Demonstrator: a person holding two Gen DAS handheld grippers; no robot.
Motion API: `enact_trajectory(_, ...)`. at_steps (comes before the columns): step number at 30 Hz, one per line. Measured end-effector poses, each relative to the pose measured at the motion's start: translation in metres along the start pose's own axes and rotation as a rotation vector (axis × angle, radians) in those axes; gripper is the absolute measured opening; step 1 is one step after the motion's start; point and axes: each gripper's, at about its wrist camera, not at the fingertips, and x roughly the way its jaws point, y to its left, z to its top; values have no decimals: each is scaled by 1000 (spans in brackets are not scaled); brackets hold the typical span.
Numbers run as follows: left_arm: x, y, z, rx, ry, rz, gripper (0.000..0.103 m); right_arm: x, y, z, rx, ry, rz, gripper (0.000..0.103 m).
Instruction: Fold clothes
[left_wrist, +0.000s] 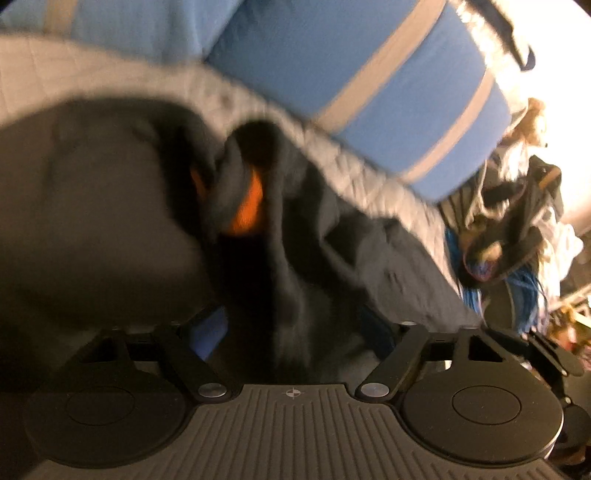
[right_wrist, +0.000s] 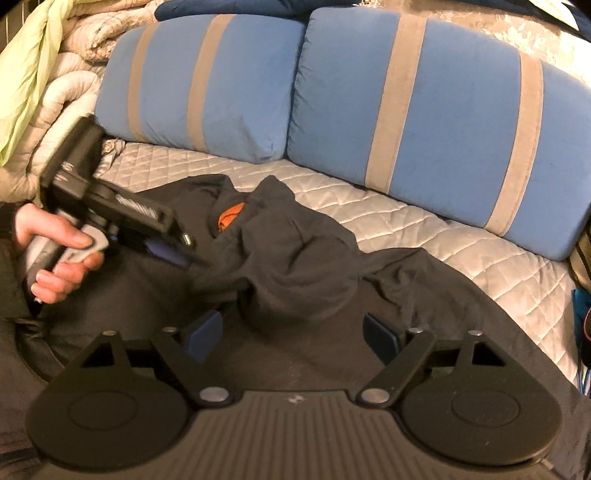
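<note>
A dark grey hooded garment (right_wrist: 295, 251) lies crumpled on the quilted bed cover (right_wrist: 443, 243), with an orange patch (right_wrist: 229, 216) showing inside its neck. My right gripper (right_wrist: 291, 334) is open just above the garment's near part, and the bunched hood lies ahead of its fingers. At the left, a hand (right_wrist: 55, 254) holds my left gripper (right_wrist: 173, 254), which reaches into the fabric. The left wrist view is blurred. There the garment (left_wrist: 110, 206) and orange patch (left_wrist: 247, 210) fill the middle, and a fold of cloth runs between the wide-apart fingers of the left gripper (left_wrist: 291, 328).
Two blue pillows with grey stripes (right_wrist: 424, 122) (right_wrist: 207, 85) lean along the back of the bed. A pale comforter (right_wrist: 66, 92) and a green cloth (right_wrist: 29, 66) are piled at the back left. Beyond the bed's right side is a heap of clutter (left_wrist: 517, 229).
</note>
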Motion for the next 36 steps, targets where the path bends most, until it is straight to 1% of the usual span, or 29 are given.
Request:
enact_trajectory(2,1,-7,-3,36,21,-25,23,-1,-2,0,3,1,-6,89)
enact_trajectory(3,2,-11,-5,54,32,-37,19,-1,-2,-1,4,2,-9,89)
enact_trajectory(5,1,-19,-8,91,44,-65,19,-2,-4,-1,7,4,-15,89)
enact_trajectory(9,-12,-40,-12,169,25,-130,19,-3,-7,-2,13,6,-26,89)
enact_trajectory(13,-14,-57,-23,278,50,-135,19,-4,-11,-3,19,9,-38,90)
enact_trajectory(16,-8,-62,-30,325,94,-111,19,-6,-12,-4,20,14,-44,90)
enact_trajectory(19,-10,-58,-28,312,92,-83,23,-7,-14,-5,19,20,-46,90)
enact_trajectory(21,-16,-54,-24,291,77,-71,34,-8,-15,-6,21,23,-48,90)
enact_trajectory(23,-23,-51,-20,275,60,-58,40,-8,-16,-7,20,25,-49,90)
enact_trajectory(27,-39,-48,-16,276,19,-21,53,-6,-17,-7,17,28,-48,90)
enact_trajectory(31,-54,-43,-13,273,-31,45,54,-1,-25,2,26,14,-36,90)
enact_trajectory(35,-62,-36,-13,235,-62,51,54,5,-33,11,35,1,-24,90)
enact_trajectory(36,-64,-35,-14,234,-71,54,54,10,-40,15,54,4,-23,90)
